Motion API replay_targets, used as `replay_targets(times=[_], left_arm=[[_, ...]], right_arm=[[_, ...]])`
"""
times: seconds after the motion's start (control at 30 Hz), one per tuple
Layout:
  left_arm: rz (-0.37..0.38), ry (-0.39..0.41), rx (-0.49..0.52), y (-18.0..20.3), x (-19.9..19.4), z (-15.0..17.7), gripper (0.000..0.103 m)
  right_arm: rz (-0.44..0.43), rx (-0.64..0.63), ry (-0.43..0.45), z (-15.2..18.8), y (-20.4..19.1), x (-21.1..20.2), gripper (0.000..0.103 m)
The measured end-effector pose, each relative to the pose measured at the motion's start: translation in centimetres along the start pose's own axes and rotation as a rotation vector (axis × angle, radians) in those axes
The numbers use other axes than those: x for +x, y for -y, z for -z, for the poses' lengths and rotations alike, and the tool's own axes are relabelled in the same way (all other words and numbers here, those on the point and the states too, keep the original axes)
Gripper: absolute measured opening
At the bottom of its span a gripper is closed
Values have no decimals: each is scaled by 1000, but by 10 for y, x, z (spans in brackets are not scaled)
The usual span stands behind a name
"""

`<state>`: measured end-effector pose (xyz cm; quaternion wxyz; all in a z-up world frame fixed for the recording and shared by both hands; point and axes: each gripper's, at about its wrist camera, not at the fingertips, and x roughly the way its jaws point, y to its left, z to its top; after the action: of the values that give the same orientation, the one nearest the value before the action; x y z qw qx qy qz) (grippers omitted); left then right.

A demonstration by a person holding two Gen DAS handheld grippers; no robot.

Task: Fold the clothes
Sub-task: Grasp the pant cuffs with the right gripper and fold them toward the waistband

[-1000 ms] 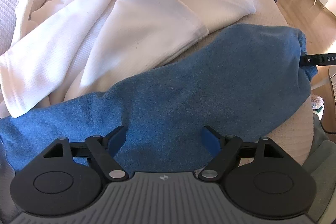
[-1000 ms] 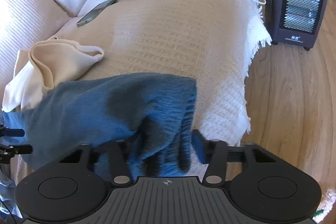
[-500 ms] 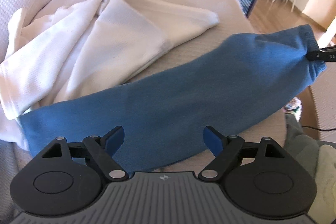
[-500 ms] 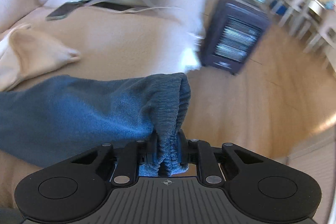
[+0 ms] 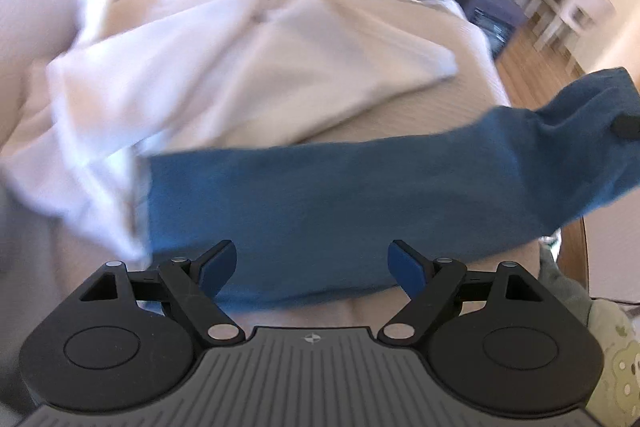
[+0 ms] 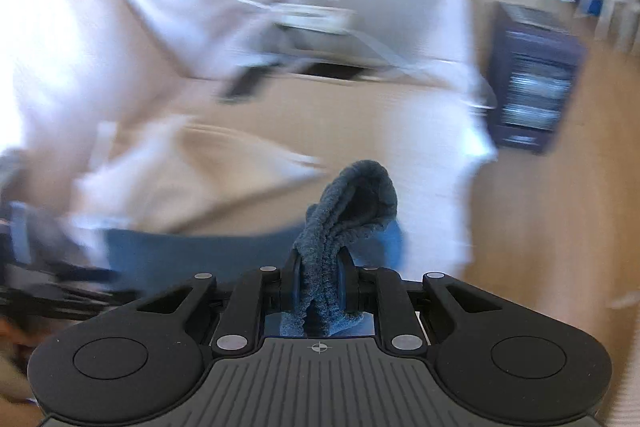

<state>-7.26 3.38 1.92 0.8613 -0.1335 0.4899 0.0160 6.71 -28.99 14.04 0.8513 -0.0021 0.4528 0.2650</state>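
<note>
A blue knit garment [image 5: 340, 195] stretches across the beige sofa seat [image 5: 472, 99] in the left wrist view. My left gripper [image 5: 312, 263] is open just above its near edge and holds nothing. My right gripper [image 6: 318, 275] is shut on the garment's ribbed end [image 6: 352, 203], which bunches up between the jaws. In the left wrist view that gripper's tip [image 5: 626, 125] shows at the far right, lifting the garment's end off the seat. Both views are blurred by motion.
A cream and white garment pile [image 5: 208, 67] lies behind the blue one. A grey bag with cables [image 6: 312, 23] sits at the sofa's back. A dark heater [image 6: 532, 83] stands on the wood floor [image 6: 560, 207] to the right.
My right gripper has closed on the blue garment's ribbed end and pulled it up and to the right. The garment has slid right and drawn out into a narrower band. Both cameras have swung.
</note>
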Motion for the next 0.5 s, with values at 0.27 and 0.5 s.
replay_targets(times=[0.27, 0.5], left_arm=[[5, 18, -243, -68, -22, 33, 82], [-47, 12, -317, -91, -24, 45, 82]], right_arm=[[-404, -96, -77, -20, -117, 79, 17], [-523, -185, -184, -3, -200, 148, 17]])
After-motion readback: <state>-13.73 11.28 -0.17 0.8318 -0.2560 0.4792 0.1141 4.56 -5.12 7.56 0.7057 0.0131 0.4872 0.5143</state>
